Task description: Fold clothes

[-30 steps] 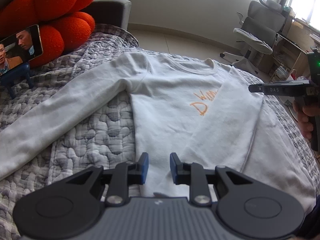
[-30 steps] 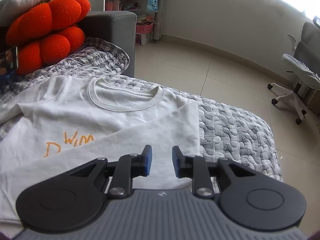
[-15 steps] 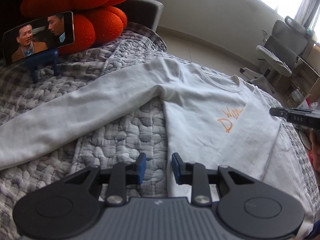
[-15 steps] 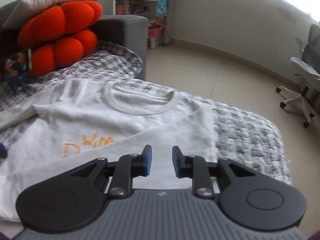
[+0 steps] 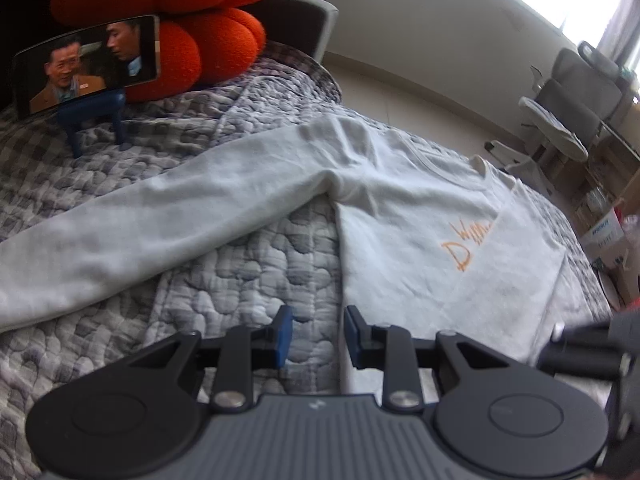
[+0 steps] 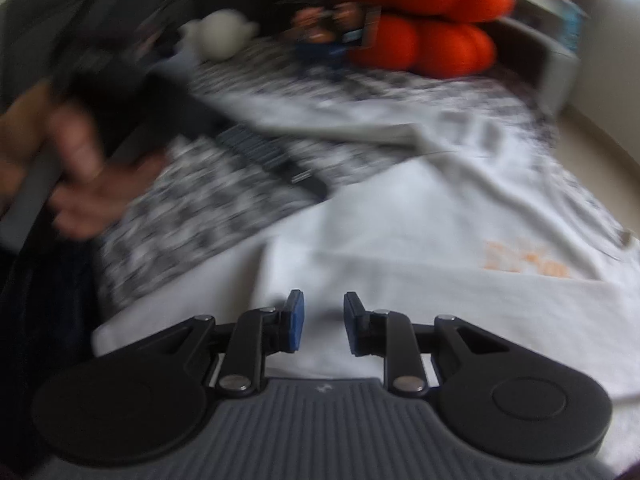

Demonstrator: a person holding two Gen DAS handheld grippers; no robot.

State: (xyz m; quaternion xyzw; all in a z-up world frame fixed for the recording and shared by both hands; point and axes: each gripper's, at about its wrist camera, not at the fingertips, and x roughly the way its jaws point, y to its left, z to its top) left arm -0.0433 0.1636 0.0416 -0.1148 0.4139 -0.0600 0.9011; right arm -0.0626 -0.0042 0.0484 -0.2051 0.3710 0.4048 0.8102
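A white long-sleeved sweatshirt [image 5: 400, 236] with orange lettering [image 5: 464, 246] lies flat on the grey quilted bed. Its left sleeve [image 5: 132, 232] stretches out to the left; the right sleeve lies folded across the body. My left gripper [image 5: 317, 336] hovers open over the quilt beside the shirt's left side edge, nothing between its fingers. My right gripper [image 6: 322, 322] is open above the shirt's lower body [image 6: 400, 248], holding nothing; that view is blurred. The left gripper with a hand [image 6: 76, 184] around it shows at its upper left.
A phone [image 5: 86, 66] playing video stands on a blue stand near orange cushions [image 5: 200, 28] at the head of the bed. An office chair [image 5: 568, 96], boxes and bare floor lie beyond the bed's right edge. A white plush [image 6: 224, 36] sits near the cushions.
The left gripper has moved left, from over the shirt body to the quilt beside it. The right gripper has swung sharply left and now faces the cushions, its view blurred. Both stay open.
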